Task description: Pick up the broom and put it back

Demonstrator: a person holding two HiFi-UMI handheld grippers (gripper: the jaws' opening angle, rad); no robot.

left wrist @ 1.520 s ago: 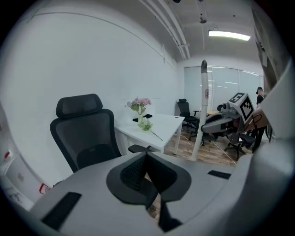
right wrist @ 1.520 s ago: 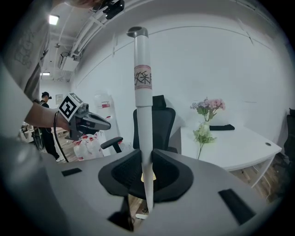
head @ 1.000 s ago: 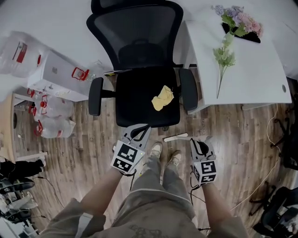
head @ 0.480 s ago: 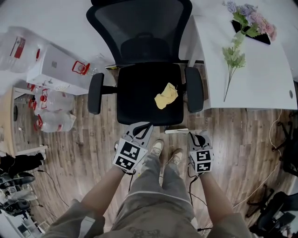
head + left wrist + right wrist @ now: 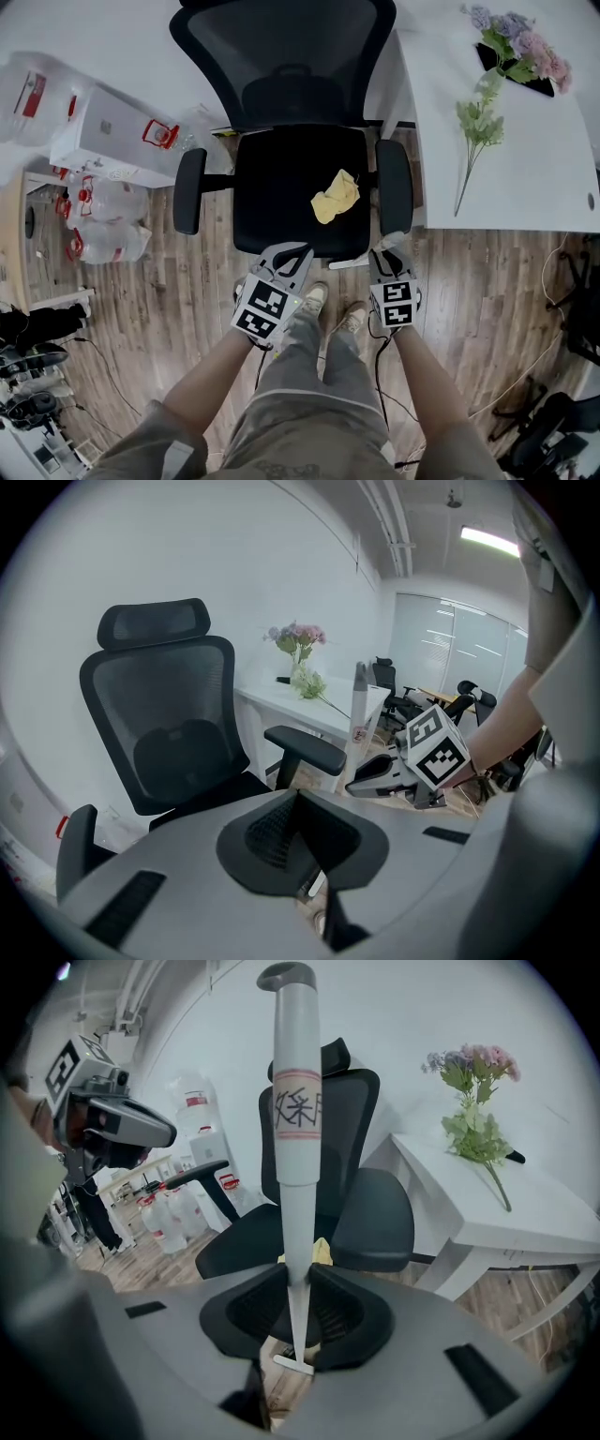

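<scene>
1. My right gripper (image 5: 298, 1277) is clamped on the thin neck of the broom (image 5: 298, 1101). The pale handle, with a printed label and a hanging loop at its top, rises straight out of my jaws.
2. My left gripper (image 5: 296, 797) carries nothing, its jaws pressed together on themselves.
3. A second ago both grippers hung over the wooden floor (image 5: 487, 281) beside my shoes (image 5: 314, 300). In the head view they have now drawn up to the front edge of the office chair (image 5: 272, 206), the right one shifting most. The hold on the broom has not altered.
4. As I judge it, the pick-up is done and the broom is being carried. The putting-back is still to come, and no rack, hook or corner meant for the broom shows in any view.
5. The chair seat bears a crumpled yellow cloth (image 5: 336, 195).
6. To the left of the chair, clear jugs (image 5: 108, 220) with red caps lie against a white box (image 5: 108, 141). They are too small in the head view for me to tell whether they hold water.
7. To the right of the chair, flowers (image 5: 483, 112) lie on the white desk (image 5: 525, 178).
</scene>
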